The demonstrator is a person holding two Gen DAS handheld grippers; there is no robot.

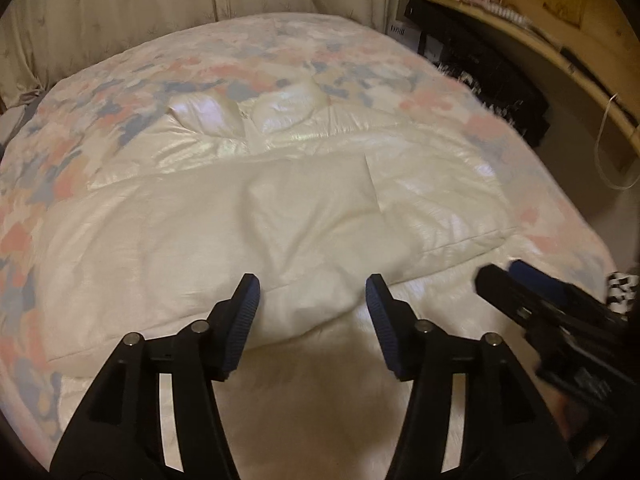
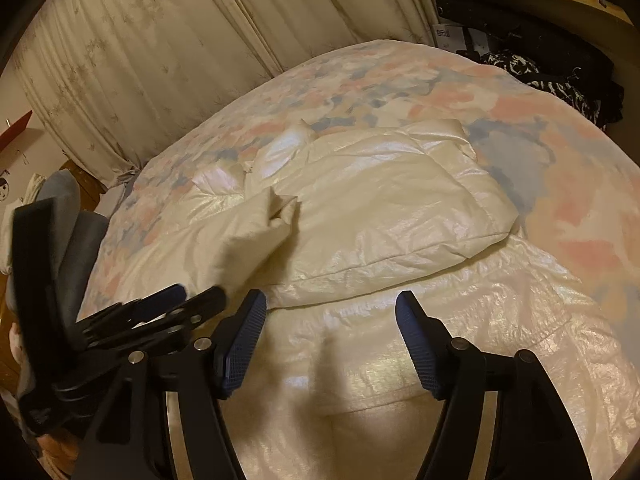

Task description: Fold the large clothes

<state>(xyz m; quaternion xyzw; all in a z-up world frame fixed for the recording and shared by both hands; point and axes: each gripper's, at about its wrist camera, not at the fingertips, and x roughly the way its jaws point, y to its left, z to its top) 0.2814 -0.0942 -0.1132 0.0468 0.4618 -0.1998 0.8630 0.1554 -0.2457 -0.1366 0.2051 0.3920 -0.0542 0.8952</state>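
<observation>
Two black arms with blue ribbed pads fill the bottom of the left wrist view: the left gripper (image 1: 312, 292) is seen with its jaws apart, and nothing is pinched between them. Beneath and beyond the pads a cream puffer jacket (image 1: 256, 216) is spread, its near edge folded over into a thick roll across the middle of the frame. The jacket is laid on a bed (image 1: 120, 92) covered by a quilt patterned in pink, blue and peach. At the lower right of that frame the right gripper (image 1: 516, 276) is seen from the side, blurred.

In the right wrist view the right gripper (image 2: 330, 312) is likewise held with its jaws apart and empty, just above the shiny jacket (image 2: 380, 208), whose folded panel is seen at the centre. The left gripper (image 2: 192, 300) is shown at the lower left. Pale curtains (image 2: 160, 48) are hung along the top, and a wooden desk (image 1: 580, 40) is placed at the upper right.
</observation>
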